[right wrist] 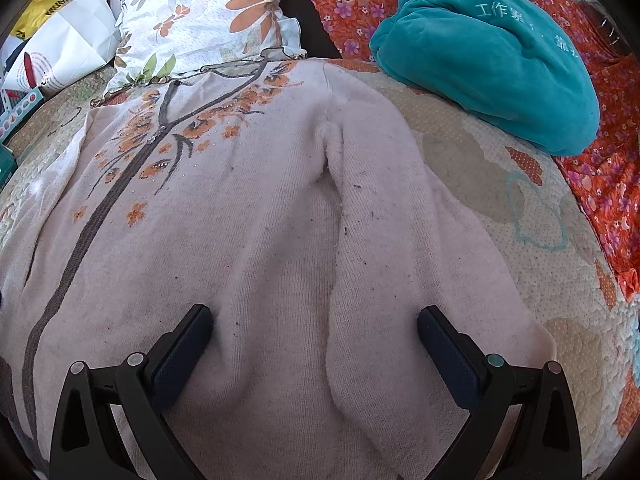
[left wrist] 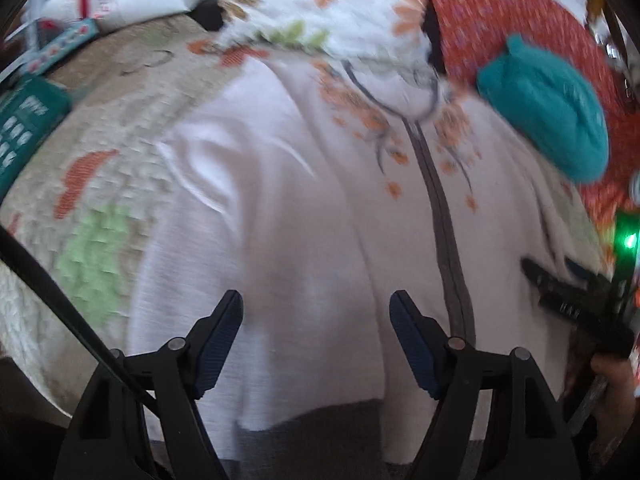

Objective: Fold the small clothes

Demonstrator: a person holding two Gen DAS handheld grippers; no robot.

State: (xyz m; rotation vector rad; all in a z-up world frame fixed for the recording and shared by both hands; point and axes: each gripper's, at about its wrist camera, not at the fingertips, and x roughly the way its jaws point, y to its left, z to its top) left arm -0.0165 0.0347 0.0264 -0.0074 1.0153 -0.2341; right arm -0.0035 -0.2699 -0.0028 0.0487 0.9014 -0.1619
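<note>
I have the bed [right wrist: 500, 184] under both cameras, its quilt covered almost wholly by the cardigan [right wrist: 248, 216], which lies flat with its collar far ahead of my jaws and its hem back under them. Its long axis runs straight away from me, marked by the grey placket [right wrist: 100, 216] that climbs from the near left toward the neck.

The sleeve [right wrist: 384, 240] lies along that same axis, folded down beside the body, its shoulder ahead and its cuff end reaching back between my right jaws, a little right of their midline. The seam where sleeve meets body runs nearly up the middle of the right wrist view.

My right gripper [right wrist: 316, 336] is tipped down over the knit with its jaws released and spread wide, one finger on the body side, the other on the sleeve's outer side; nothing is pinched.

My left gripper [left wrist: 316, 320] is also released, jaws apart over plain cloth, with the placket just right of them and the dark hem band [left wrist: 320, 420] close beneath. That view is blurred, so I cannot tell if the tips touch the cloth.

I judge the right hand is the nearer one to the sleeve, so the fold across toward the placket falls to it.

Far ahead sit a pillow [right wrist: 200, 20] and a teal bundle [right wrist: 492, 64], well clear.
</note>
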